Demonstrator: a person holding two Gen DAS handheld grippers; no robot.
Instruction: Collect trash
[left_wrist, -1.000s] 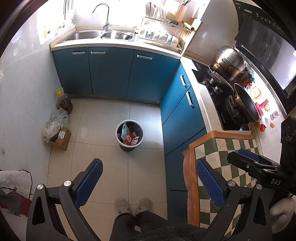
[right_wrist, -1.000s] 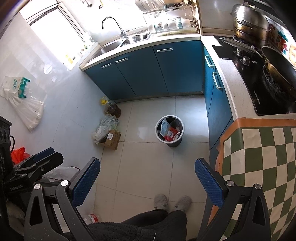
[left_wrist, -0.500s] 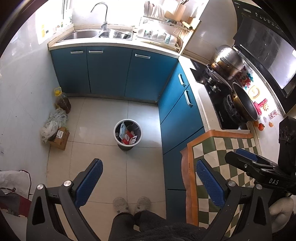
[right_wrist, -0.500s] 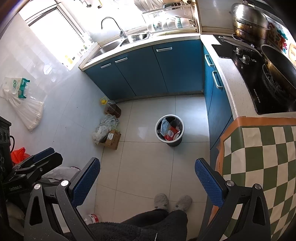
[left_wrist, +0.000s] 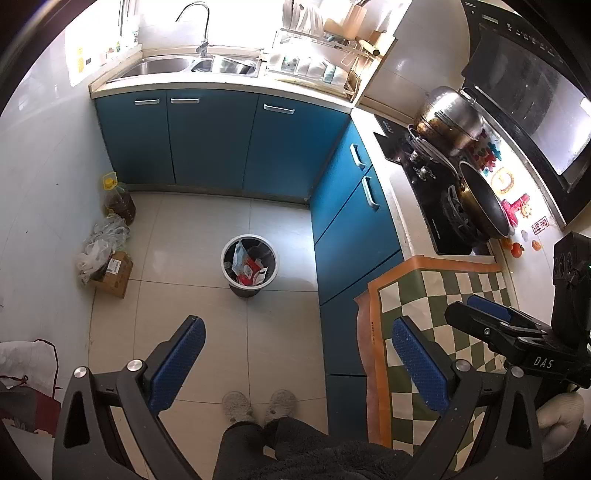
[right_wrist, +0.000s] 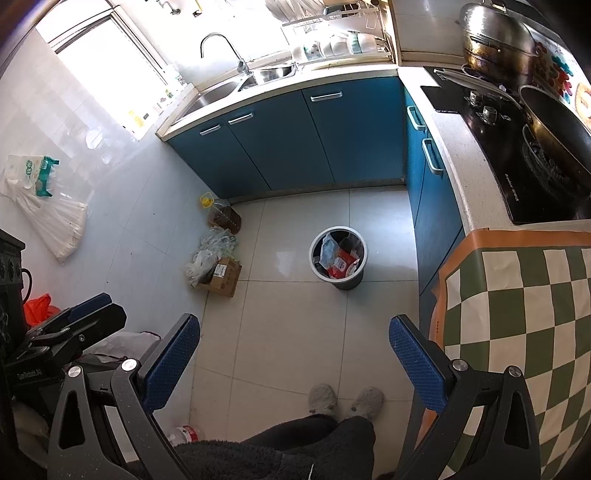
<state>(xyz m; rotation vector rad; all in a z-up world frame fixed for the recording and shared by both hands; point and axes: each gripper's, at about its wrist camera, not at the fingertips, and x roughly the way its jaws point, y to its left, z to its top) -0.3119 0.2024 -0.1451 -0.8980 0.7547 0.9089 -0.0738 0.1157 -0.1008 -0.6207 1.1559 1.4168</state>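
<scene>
The round grey waste bin with a pale rim (left_wrist: 249, 264) stands on the tiled floor near the middle of the kitchen, at about 12 o'clock from the person's slippered feet (left_wrist: 258, 406) and well apart from them. It is lined with a dark bag and holds crumpled wrappers, red, white and pale blue (left_wrist: 245, 267), piled loosely below the rim. These look light, soft and crinkly; they would crush under the pads and slip if pinched at a loose edge, so a bunched fold is the better hold. The bag's turned-over edge at the rim seems the place to grip if the whole load is to be lifted, and it should weigh little.

At 9 o'clock from the bin, against the wall, sit a small brown cardboard box (right_wrist: 221, 277) and a heap of clear crumpled plastic bags (right_wrist: 210, 251) touching it, with an amber oil jug with a yellow cap (right_wrist: 221, 216) just beyond. Blue cabinets (left_wrist: 221, 144) stand at 12 and 3 o'clock.

The left gripper (left_wrist: 295, 363) and the right gripper (right_wrist: 293, 360) are both spread wide and carry nothing, hovering high above the floor.
</scene>
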